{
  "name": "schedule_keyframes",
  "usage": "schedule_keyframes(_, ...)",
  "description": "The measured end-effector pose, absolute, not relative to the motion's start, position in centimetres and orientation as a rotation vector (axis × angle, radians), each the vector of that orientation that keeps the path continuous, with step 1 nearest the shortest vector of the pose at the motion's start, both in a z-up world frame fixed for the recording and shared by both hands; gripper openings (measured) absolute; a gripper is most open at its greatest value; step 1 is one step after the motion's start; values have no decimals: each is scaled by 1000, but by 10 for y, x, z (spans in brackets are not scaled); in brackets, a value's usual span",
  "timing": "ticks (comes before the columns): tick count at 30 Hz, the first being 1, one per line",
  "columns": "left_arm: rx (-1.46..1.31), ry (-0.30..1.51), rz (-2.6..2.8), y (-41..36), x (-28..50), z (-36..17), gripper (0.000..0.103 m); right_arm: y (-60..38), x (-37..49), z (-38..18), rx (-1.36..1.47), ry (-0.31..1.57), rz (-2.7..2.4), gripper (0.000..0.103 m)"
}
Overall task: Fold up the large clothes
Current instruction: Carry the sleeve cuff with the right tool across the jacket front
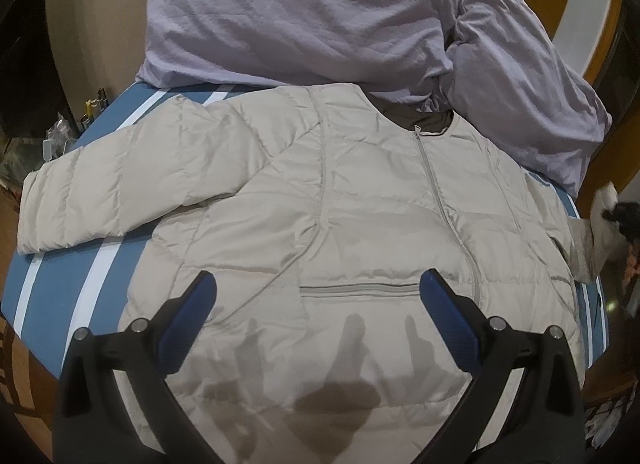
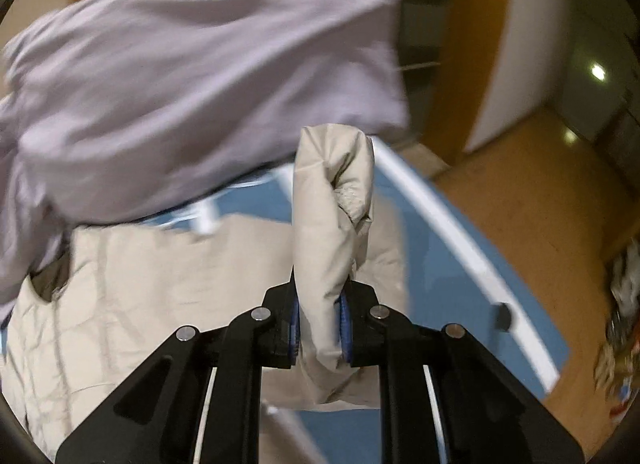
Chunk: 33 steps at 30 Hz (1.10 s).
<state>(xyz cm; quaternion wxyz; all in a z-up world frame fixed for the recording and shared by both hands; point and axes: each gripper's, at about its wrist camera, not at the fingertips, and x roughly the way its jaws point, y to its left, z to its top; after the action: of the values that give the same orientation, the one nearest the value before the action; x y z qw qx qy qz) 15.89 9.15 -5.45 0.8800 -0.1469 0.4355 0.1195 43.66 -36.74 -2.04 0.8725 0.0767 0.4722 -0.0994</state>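
Nearest my right camera, at the bottom centre of the frame, my right tool [image 2: 319,330] has its blue pads pressed onto the cuff end of the pale beige quilted puffer jacket's sleeve [image 2: 334,200]. The sleeve stands up from the jaws as a folded bundle in the middle of the frame. I judge it is held that way so the sleeve can be carried across onto the jacket body for the first fold. The view is smeared, which fits a hand in motion.

In my left camera, my left tool [image 1: 319,286] hangs with its blue-padded fingers spread wide and nothing between them, low over the lower front of the pale beige quilted puffer jacket [image 1: 320,200]. Its shadow falls on the fabric at the bottom centre. I read it as waiting to pin or smooth the body.

The jacket lies front up, zipped, collar toward the upper right. Its other sleeve [image 1: 72,200] stretches out to the left edge of the frame. At the far right edge, the gripped sleeve and dark tool show only partly.

Everything rests on a bed with a blue sheet striped in white [image 1: 60,288]. A crumpled lilac duvet [image 1: 280,16] and a lilac pillow [image 1: 528,96] are heaped behind the collar. A wooden floor [image 2: 532,200] and orange-brown door trim surround it.
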Motion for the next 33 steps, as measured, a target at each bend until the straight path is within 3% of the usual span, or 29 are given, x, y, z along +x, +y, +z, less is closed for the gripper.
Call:
schedule_keyframes(17, -387, 893, 347, 136, 134, -61, 101, -119, 434, -66, 28, 1163, 295, 16)
schedule_keyframes(28, -413, 888, 396, 156, 125, -62, 101, -62, 420, -45, 82, 1147, 435, 16)
schedule_keyframes(33, -415, 890, 399, 159, 124, -63, 101, -47, 414, -61, 48, 1186, 453, 16)
